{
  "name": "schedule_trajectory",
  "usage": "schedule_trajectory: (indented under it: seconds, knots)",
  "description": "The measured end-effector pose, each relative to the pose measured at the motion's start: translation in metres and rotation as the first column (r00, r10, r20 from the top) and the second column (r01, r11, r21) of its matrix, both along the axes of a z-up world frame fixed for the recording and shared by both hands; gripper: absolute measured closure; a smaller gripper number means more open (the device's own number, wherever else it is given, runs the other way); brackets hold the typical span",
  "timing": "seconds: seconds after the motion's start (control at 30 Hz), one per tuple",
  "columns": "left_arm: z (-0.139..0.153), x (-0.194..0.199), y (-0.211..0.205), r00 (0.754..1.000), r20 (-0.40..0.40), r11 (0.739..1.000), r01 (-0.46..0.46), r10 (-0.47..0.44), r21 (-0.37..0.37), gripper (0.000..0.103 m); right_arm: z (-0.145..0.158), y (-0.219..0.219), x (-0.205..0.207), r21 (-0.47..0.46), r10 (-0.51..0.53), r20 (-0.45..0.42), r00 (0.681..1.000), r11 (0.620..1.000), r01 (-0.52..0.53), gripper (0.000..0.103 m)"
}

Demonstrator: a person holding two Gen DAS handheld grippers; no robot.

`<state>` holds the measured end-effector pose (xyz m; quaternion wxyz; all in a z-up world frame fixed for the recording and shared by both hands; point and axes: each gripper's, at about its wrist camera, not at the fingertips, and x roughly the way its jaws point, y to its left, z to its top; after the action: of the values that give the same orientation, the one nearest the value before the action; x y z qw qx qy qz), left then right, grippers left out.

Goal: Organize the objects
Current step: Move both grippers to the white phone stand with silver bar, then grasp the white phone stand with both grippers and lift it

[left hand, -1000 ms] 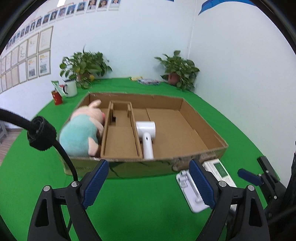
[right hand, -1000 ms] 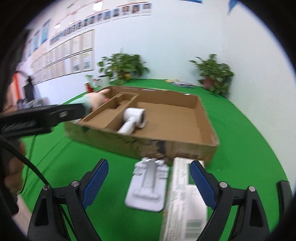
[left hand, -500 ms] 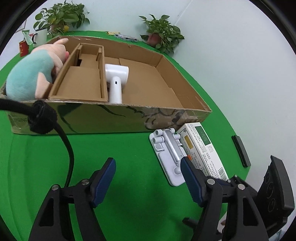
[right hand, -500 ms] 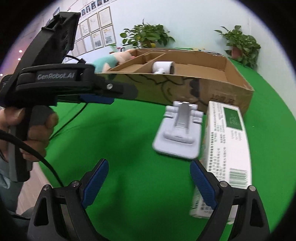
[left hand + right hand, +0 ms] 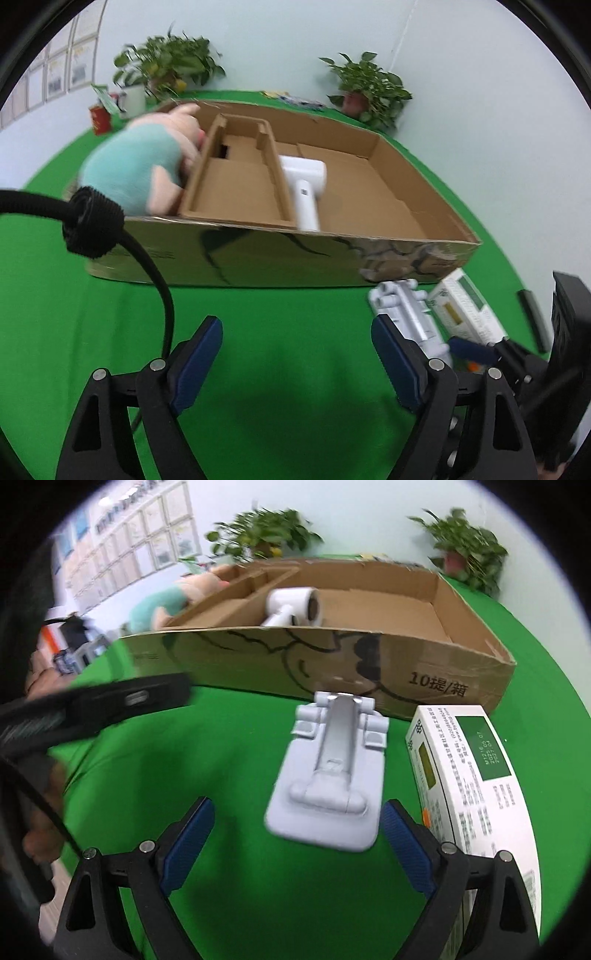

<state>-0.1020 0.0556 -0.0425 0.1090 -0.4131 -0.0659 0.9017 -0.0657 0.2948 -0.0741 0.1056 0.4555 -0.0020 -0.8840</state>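
On the green cloth [image 5: 295, 350] in the left wrist view, we see our left gripper [image 5: 297, 354] spread wide over bare fabric, holding nothing. Ahead lies the box [image 5: 280, 258], its near wall facing us. A plush [image 5: 140, 166] fills its left compartment, leaning over the rim. The middle compartment is a cardboard insert [image 5: 232, 192]. A white dryer [image 5: 304, 184] lies in the wide right section, just beside the insert's wall, handle toward us. Outside the box, near its right front corner, a pale stand [image 5: 406, 314] lies flat, with a carton [image 5: 465, 306] just beside it on the right. Our right gripper [image 5: 476, 350] reaches in from the right edge, over the near ends of those two; its jaws are too hidden here to judge. Two plants [image 5: 369, 88] stand by the back wall, and a red can [image 5: 100, 118] and a mug [image 5: 132, 98] sit left of the box.

In the right wrist view, our right gripper [image 5: 295, 845] is wide open and holds nothing. The stand [image 5: 332, 775] lies on the cloth [image 5: 184, 775] just ahead of the fingertips, centred between them, not touched. The carton [image 5: 476, 775] lies alongside it on the right, past the right finger. Behind them is the box [image 5: 332, 664], with the dryer [image 5: 295, 607] and plush [image 5: 166, 600] showing above its wall. The left gripper's body [image 5: 92, 705] and the hand holding it cross the left side, blurred.
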Motion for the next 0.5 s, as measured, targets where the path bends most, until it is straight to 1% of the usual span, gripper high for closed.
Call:
schedule_trajectory:
  seconds: [0.03, 0.1, 0.17, 0.2, 0.23, 0.27, 0.3, 0.33, 0.43, 0.5]
  knots:
    - [0.001, 0.001, -0.003, 1.000, -0.003, 1.000, -0.018, 0.017, -0.024, 0.021, -0.002, 0.000, -0.003, 0.006, -0.009, 0.015, 1.000, 1.000, 0.009, 0.011]
    - [0.001, 0.004, -0.009, 0.999, -0.003, 0.997, -0.049, 0.049, -0.060, 0.021, -0.005, -0.002, -0.010, 0.052, -0.022, 0.032, 0.999, 0.998, 0.021, 0.011]
    - [0.000, 0.005, -0.014, 0.998, 0.003, 0.996, -0.060, 0.060, -0.060, 0.021, -0.007, -0.006, -0.016, 0.072, -0.020, 0.041, 0.999, 0.997, 0.017, 0.011]
    - [0.000, 0.007, -0.016, 0.998, 0.004, 0.997, -0.060, 0.060, -0.047, 0.021, -0.008, -0.009, -0.018, 0.083, -0.016, 0.044, 0.999, 0.996, 0.013, 0.012]
    - [0.000, 0.008, -0.017, 0.998, 0.003, 0.998, -0.059, 0.059, -0.035, 0.021, -0.009, -0.011, -0.017, 0.101, -0.016, 0.043, 0.999, 0.995, 0.012, 0.014]
    - [0.001, 0.008, -0.018, 0.998, 0.003, 0.998, -0.055, 0.056, -0.019, 0.021, -0.009, -0.013, -0.017, 0.121, -0.019, 0.037, 0.999, 0.993, 0.015, 0.019]
    - [0.001, 0.009, -0.020, 0.999, 0.007, 0.999, -0.044, 0.044, 0.011, 0.021, -0.009, -0.014, -0.015, 0.122, -0.015, 0.027, 1.000, 0.992, 0.012, 0.023]
    - [0.002, 0.010, -0.021, 0.999, 0.013, 0.999, -0.033, 0.033, 0.030, 0.021, -0.008, -0.013, -0.012, 0.117, -0.015, 0.019, 1.000, 0.993, 0.013, 0.034]
    - [0.000, 0.011, -0.023, 0.998, 0.053, 0.994, 0.013, -0.019, 0.113, 0.021, -0.008, -0.018, 0.000, 0.106, 0.015, 0.013, 1.000, 0.994, -0.016, 0.034]
    - [-0.007, 0.008, -0.025, 0.992, 0.099, 0.979, 0.054, -0.075, 0.197, 0.021, -0.007, -0.023, 0.016, 0.080, 0.054, 0.012, 0.998, 0.995, -0.055, 0.034]
